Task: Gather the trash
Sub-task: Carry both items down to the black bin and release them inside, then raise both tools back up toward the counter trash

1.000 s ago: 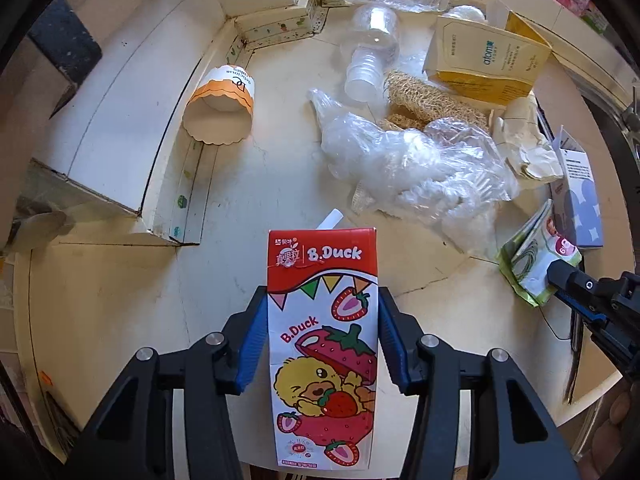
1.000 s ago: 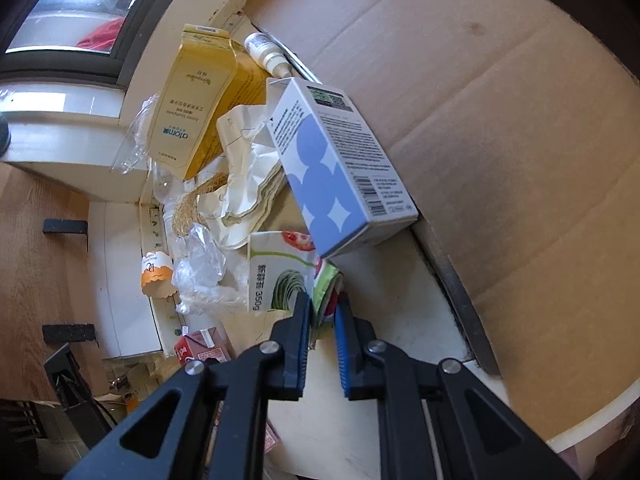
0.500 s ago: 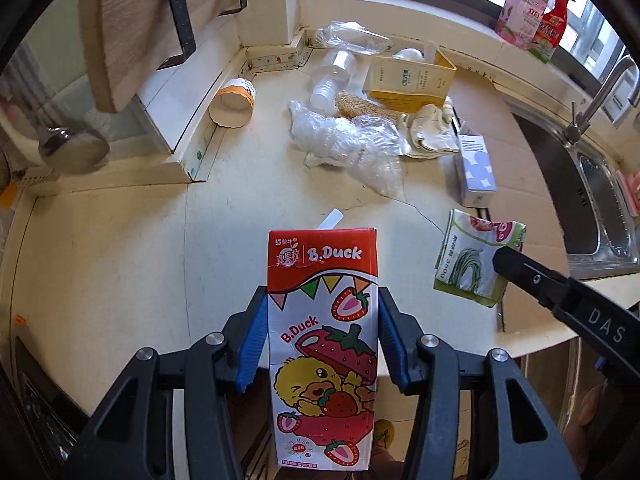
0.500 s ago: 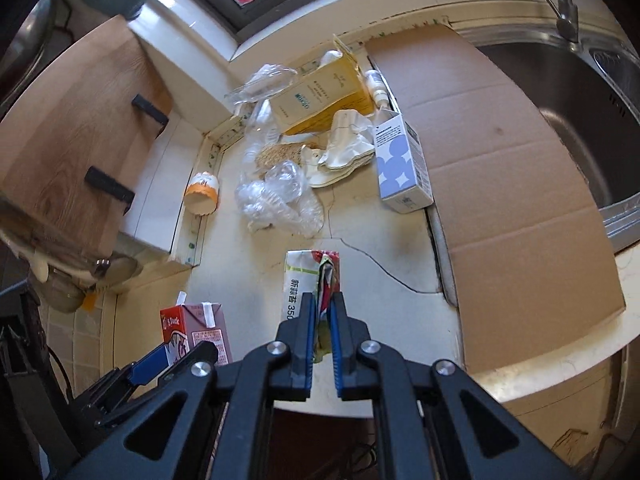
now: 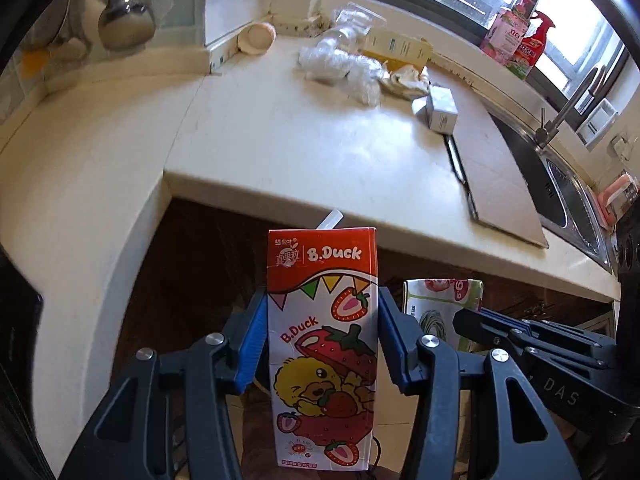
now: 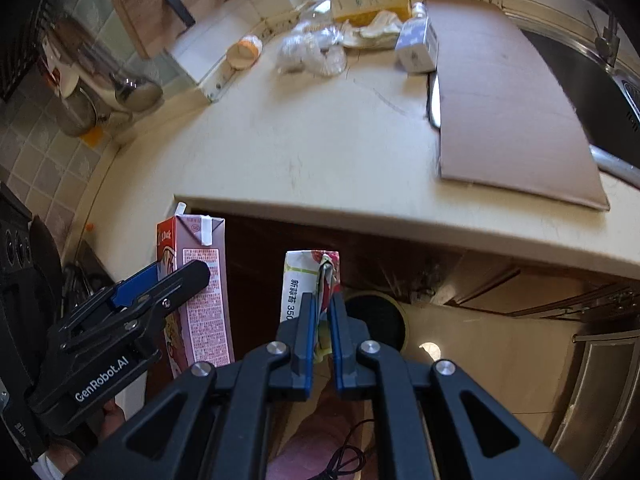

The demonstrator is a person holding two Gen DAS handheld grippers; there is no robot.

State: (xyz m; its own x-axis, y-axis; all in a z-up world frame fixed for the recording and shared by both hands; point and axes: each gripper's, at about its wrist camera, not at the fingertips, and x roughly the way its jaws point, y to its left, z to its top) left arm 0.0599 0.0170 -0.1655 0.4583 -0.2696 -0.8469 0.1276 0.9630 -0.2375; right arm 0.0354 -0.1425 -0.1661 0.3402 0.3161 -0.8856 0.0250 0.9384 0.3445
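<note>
**Two pieces of trash lifted clear of the worktop, the rest still by the far wall**

The left tool [image 5: 322, 344] is clamped across the broad faces of a strawberry milk carton [image 5: 323, 344], its blue pads pressing on both side walls about halfway up. The carton hangs off the near edge of the worktop [image 5: 304, 152], over the dark gap below. It is a stiff paperboard box with a straw at the top; probably empty and light, it would crush if squeezed harder, so the grip on the flat sides near the middle suits it.

The right tool [image 6: 322, 320] is nearly closed, pinching a thin green-and-white food packet [image 6: 310, 280] by its folded edge. The packet is soft, slick film, limp and almost weightless; a pinch on the doubled seam is the surest hold, since a single layer could slip out. It too is held off the near edge, above a round dark opening [image 6: 376, 320] on the floor, which may be a bin, though I cannot tell.

Left on the far side are crumpled clear plastic [image 5: 344, 68], a yellow box [image 5: 396, 46], a small blue-and-white box [image 6: 416, 46] and a paper cup [image 6: 244, 52] on its side. A cardboard sheet [image 6: 508, 100] covers the right part beside a steel sink [image 5: 560, 184]. The surface is smooth, pale stone under bright window light.
</note>
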